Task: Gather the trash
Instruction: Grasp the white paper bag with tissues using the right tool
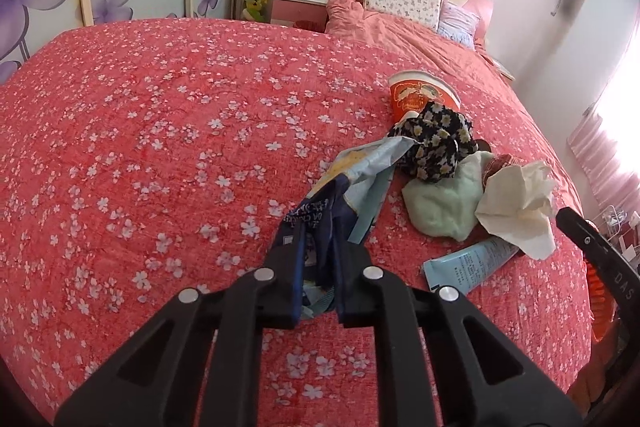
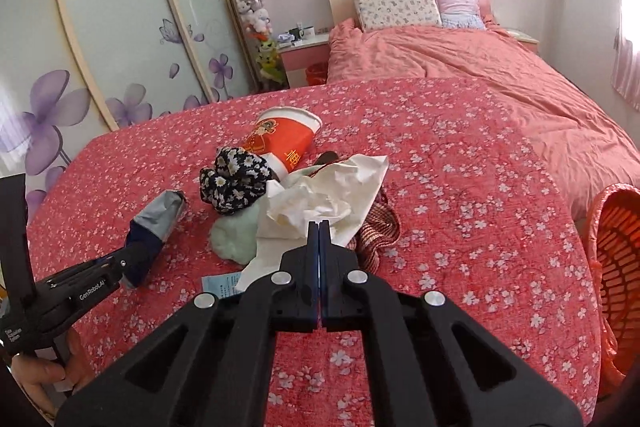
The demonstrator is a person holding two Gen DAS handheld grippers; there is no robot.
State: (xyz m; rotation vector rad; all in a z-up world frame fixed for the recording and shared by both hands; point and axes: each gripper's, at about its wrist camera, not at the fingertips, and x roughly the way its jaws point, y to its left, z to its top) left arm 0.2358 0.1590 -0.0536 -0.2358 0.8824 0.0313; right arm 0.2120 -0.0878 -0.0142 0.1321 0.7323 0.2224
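My left gripper (image 1: 318, 227) is shut on a crumpled blue and silver snack wrapper (image 1: 360, 171), held just above the red flowered bedspread; it also shows in the right wrist view (image 2: 154, 227). My right gripper (image 2: 319, 227) is shut on the edge of a crumpled white tissue (image 2: 320, 199), which also shows in the left wrist view (image 1: 520, 211). An orange paper cup (image 2: 286, 139) lies on its side behind a black flowered scrunchie (image 2: 234, 179). A pale green cloth (image 2: 236, 235) and a light blue tube (image 1: 464, 263) lie beside the tissue.
An orange mesh basket (image 2: 616, 267) stands at the bed's right edge. A striped red cloth (image 2: 380, 227) lies under the tissue. Pillows (image 2: 396, 7) and a pink duvet (image 2: 480, 75) are at the far end. A nightstand (image 2: 304, 55) and wardrobe doors (image 2: 120, 39) stand left.
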